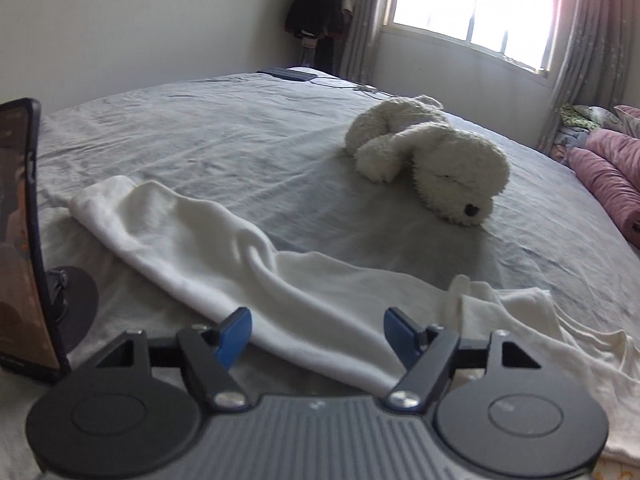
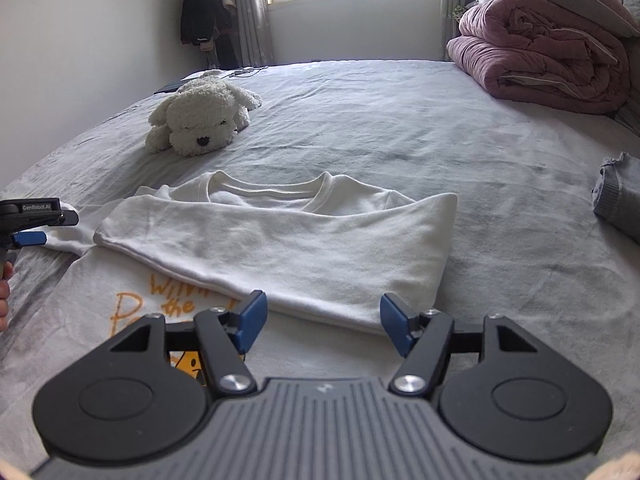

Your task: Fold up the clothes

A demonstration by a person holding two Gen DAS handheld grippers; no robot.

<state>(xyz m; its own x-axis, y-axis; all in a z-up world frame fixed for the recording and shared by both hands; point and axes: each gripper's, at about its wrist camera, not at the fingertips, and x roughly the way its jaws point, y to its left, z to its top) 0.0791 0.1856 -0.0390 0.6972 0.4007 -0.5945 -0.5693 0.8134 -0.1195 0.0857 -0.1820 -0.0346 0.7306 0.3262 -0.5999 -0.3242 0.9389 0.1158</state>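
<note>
One white long-sleeved shirt point(image 2: 280, 240) lies on the grey bed sheet point(image 2: 400, 128), neckline toward the window, with a sleeve folded across the chest and orange lettering showing below it. In the left wrist view the other sleeve point(image 1: 224, 256) stretches out over the sheet, its cuff pointing away to the left. Both tools hang just above the cloth with jaws spread wide and nothing between them: the right gripper point(image 2: 320, 322) hovers over the folded sleeve's lower edge, and the left gripper point(image 1: 318, 334) over the outstretched sleeve near the shoulder. Beyond the shirt a white plush dog point(image 2: 200, 120) rests on the sheet. A rolled pink quilt point(image 2: 540, 52) sits at the bed's far right, a grey garment point(image 2: 620, 196) near the right edge. A phone on a stand point(image 1: 24, 240) is upright at the left.
</note>
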